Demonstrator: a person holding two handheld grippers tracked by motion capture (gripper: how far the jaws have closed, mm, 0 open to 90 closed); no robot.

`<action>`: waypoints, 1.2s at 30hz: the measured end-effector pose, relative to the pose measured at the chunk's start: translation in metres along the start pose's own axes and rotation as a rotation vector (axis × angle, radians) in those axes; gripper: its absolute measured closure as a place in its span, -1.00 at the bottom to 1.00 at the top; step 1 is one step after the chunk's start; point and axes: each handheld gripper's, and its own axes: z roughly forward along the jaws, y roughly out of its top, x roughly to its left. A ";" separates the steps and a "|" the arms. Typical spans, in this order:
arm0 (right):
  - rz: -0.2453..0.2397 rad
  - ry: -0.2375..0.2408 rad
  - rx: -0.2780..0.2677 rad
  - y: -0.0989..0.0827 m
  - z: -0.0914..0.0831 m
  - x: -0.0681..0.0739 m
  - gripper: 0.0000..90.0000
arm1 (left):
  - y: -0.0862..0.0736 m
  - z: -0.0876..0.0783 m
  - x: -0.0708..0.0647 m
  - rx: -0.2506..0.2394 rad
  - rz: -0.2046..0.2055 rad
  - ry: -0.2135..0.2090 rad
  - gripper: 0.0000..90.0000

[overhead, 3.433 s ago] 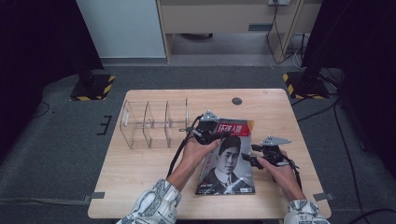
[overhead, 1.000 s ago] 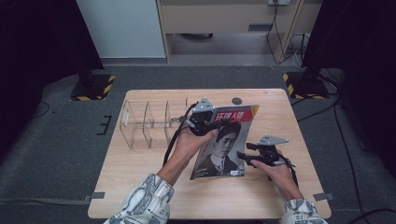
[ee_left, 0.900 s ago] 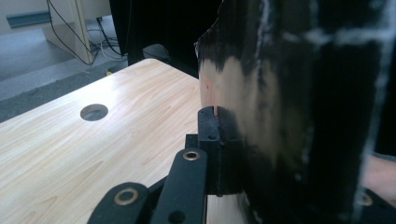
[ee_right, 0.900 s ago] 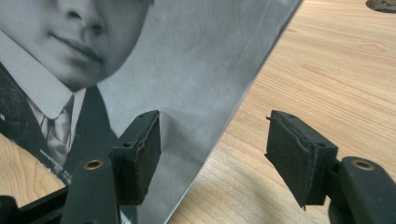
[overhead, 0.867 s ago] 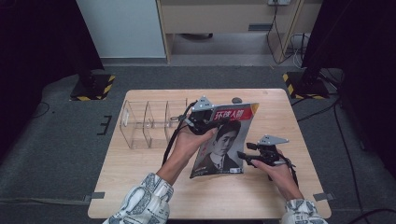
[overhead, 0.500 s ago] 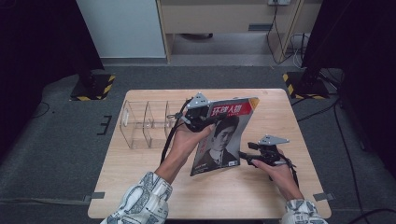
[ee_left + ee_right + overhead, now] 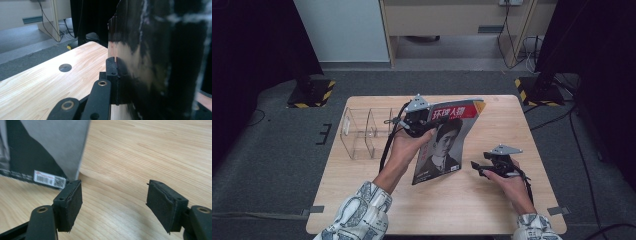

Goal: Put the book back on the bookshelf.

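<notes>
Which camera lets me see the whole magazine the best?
The high view: it shows the magazine whole, tilted up off the table, its top corner pinched in the left gripper. The left gripper view shows a dark, blurry patch of cover up close; the right gripper view shows its barcode corner.

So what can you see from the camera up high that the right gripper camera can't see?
High view alone: the clear plastic organizer, the left gripper shut on the top of the magazine, its red title and both sleeves.

Right gripper view alone: the barcode on the magazine's bottom corner and the right gripper's black pads close up, standing apart with nothing between them.

Both: the magazine, the wooden table and the right gripper.
</notes>
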 end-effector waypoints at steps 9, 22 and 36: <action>0.023 -0.044 0.020 -0.002 0.001 -0.004 -0.58 | 0.001 -0.007 0.002 -0.014 -0.008 0.004 0.92; 0.031 -0.110 0.055 -0.005 0.003 -0.008 -0.76 | -0.001 -0.014 0.002 -0.024 -0.012 0.005 0.92; 0.050 -0.137 0.082 -0.010 0.005 -0.014 -0.76 | 0.000 -0.026 -0.004 -0.022 0.004 0.002 0.92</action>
